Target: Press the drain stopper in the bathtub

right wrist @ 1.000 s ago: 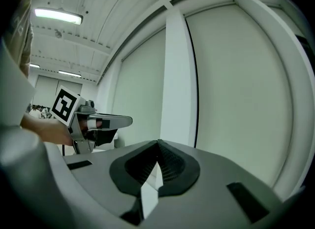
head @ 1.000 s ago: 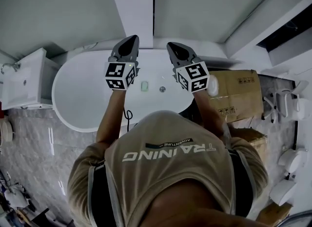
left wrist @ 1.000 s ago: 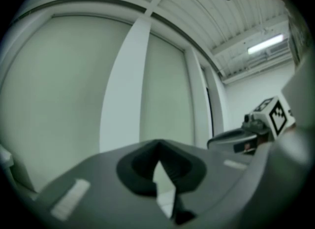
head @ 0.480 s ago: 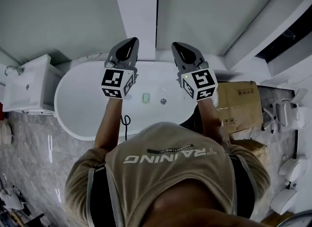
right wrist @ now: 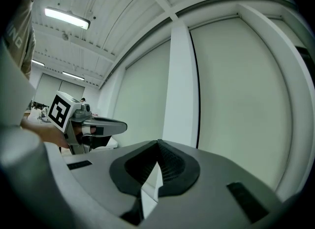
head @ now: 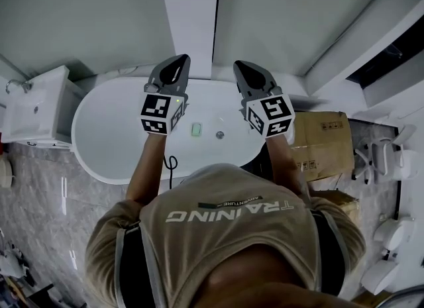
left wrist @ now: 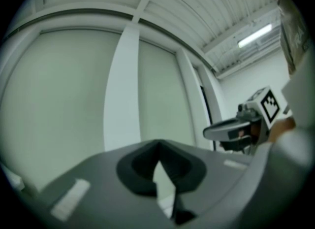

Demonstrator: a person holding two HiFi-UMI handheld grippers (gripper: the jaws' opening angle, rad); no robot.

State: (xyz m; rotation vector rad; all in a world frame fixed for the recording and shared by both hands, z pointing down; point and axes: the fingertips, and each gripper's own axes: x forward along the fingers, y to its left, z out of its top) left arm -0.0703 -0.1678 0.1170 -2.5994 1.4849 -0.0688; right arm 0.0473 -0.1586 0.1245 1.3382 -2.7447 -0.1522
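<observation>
Misaim is the risk: left tool (head: 177, 59) and right tool (head: 240, 65), both clenched empty, point at the far wall (head: 99, 15) above the bathtub (head: 112, 128), so a plunge could miss the drain stopper (head: 220, 135) on its floor.

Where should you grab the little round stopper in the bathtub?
On its flat top, coming from straight above. The drain stopper seems to lie flat in the bathtub floor and shows no side to pinch, so closed jaw tips pressing down probably suit it best.
</observation>
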